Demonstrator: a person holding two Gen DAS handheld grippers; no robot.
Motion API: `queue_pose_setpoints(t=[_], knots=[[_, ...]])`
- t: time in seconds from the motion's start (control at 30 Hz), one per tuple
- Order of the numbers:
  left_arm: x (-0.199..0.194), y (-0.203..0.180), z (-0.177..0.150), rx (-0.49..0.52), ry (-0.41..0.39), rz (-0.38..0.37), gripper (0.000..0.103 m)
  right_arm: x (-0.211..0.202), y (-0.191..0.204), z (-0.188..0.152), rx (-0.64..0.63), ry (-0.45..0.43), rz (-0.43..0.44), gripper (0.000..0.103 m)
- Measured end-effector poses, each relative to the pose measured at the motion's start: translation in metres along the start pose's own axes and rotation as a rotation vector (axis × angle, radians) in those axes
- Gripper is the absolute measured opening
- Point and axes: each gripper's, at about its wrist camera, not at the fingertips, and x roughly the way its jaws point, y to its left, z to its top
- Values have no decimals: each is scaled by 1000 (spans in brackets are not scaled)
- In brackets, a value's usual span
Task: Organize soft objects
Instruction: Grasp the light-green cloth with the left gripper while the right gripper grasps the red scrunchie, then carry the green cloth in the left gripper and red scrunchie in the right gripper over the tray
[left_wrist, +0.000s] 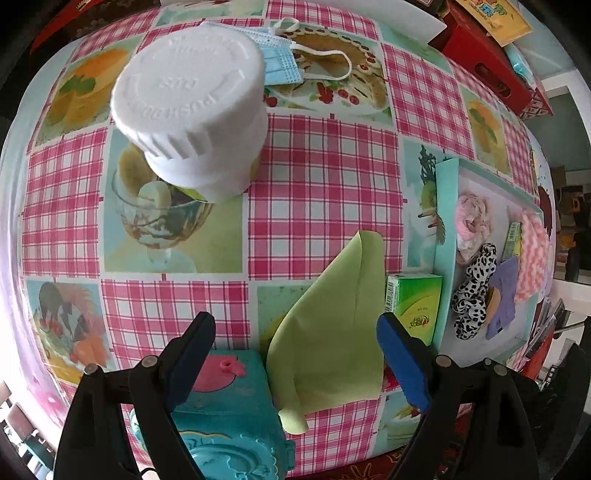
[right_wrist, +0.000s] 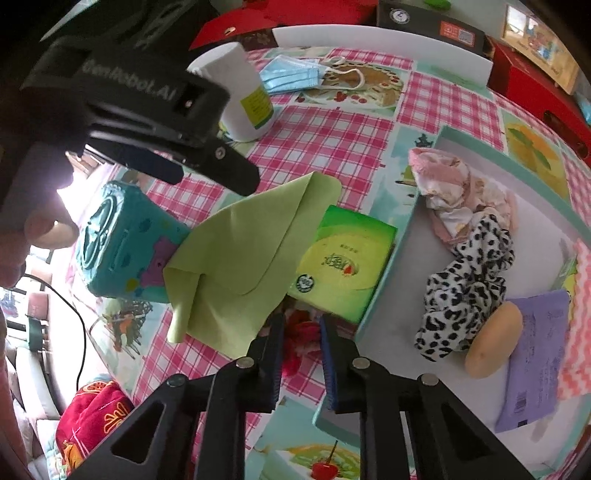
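1. Two grippers work by the tray, which already gathers soft items like a scrunchie.
2. Left gripper hangs spread wide over the green cloth, seemingly to grasp it.
3. Right gripper is nearly closed, holding nothing.

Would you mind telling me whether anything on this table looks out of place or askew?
Yes: the green cloth lies crumpled on the tablecloth, draped partly against the teal toy box, outside the tray where the other soft items sit. A blue face mask also lies loose by the white bottle.
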Motion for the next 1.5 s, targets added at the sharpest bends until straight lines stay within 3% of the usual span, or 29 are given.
queue_pose_setpoints(t=[0.33,0.43,0.73,0.93,1.1,1.23,1.5], knots=[[18,-32,16,37,27,60,89,-45,-29,0,69,-102,15,19],[24,-43,21,52,34,103,85,-61,-43,-1,100,-144,9,19],[57,-81,27,118,96,212,53,-84,-62,-2,162,-215,19,19],[59,-103,23,157,67,230,30,-86,-62,-5,166,-229,26,19],[54,-106,9,137,25,184,12,-90,-66,-7,180,-244,34,19],[49,-100,-4,100,-29,125,11,-94,-70,-10,190,-256,38,19],[38,-71,-32,-13,-144,-88,10,-100,-77,-13,215,-278,48,19]])
